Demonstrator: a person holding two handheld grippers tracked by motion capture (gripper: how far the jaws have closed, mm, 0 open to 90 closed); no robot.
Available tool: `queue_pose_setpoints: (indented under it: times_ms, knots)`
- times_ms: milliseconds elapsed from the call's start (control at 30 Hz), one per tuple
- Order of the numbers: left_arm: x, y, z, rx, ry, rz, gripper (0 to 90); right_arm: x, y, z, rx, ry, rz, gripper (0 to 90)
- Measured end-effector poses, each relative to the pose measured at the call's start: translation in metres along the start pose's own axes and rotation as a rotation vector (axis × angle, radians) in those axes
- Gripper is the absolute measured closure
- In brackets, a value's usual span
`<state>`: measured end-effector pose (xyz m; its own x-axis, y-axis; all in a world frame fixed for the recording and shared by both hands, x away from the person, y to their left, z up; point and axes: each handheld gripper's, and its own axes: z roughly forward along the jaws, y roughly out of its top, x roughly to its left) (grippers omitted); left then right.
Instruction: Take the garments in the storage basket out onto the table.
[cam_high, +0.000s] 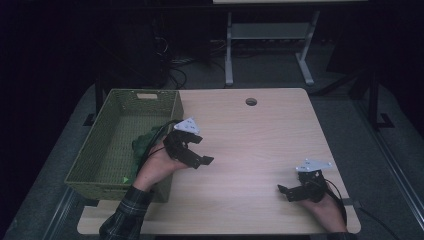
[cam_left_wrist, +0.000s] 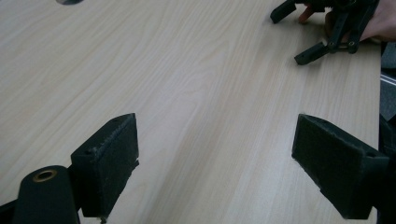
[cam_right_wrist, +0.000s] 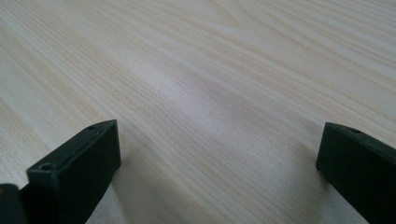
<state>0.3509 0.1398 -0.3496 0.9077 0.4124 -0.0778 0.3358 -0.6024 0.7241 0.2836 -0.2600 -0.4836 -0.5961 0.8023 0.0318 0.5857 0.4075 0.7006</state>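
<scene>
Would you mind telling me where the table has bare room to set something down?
The widest free patch of the table lies between the left hand-held gripper and the right hand-held gripper, back to the round hole. The left edge is crowded: the green basket holds green cloth.

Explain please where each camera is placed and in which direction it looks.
High view: above the person's side, facing forward and down on the table, green basket, both hands and tools.
Left gripper view: rides the left tool, open, facing across the table to the right tool.
Right gripper view: rides the right tool, open, facing bare wood.
All share the table.
</scene>
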Motion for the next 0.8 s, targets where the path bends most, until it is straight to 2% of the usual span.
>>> queue_pose_setpoints:
  times_ms: [100,200,233,500,800]
  knots:
    - [0.004,-0.001,-0.007,-0.019,-0.001,-0.016,14.5,0.000,0.000,0.000,0.000,-0.002,0.004,0.0]
    - [0.008,-0.003,-0.015,-0.008,0.021,-0.019,14.6,0.000,0.000,0.000,0.000,-0.010,0.010,0.0]
    - [0.008,-0.004,-0.016,-0.017,0.022,-0.022,14.6,0.000,0.000,0.000,0.000,-0.012,0.010,0.0]
    - [0.014,-0.009,-0.024,-0.004,0.050,-0.031,14.6,0.000,0.000,0.000,0.000,-0.012,0.013,0.0]
    - [0.020,-0.016,-0.036,-0.013,0.090,-0.060,14.6,0.000,0.000,0.000,0.001,-0.012,0.012,0.0]
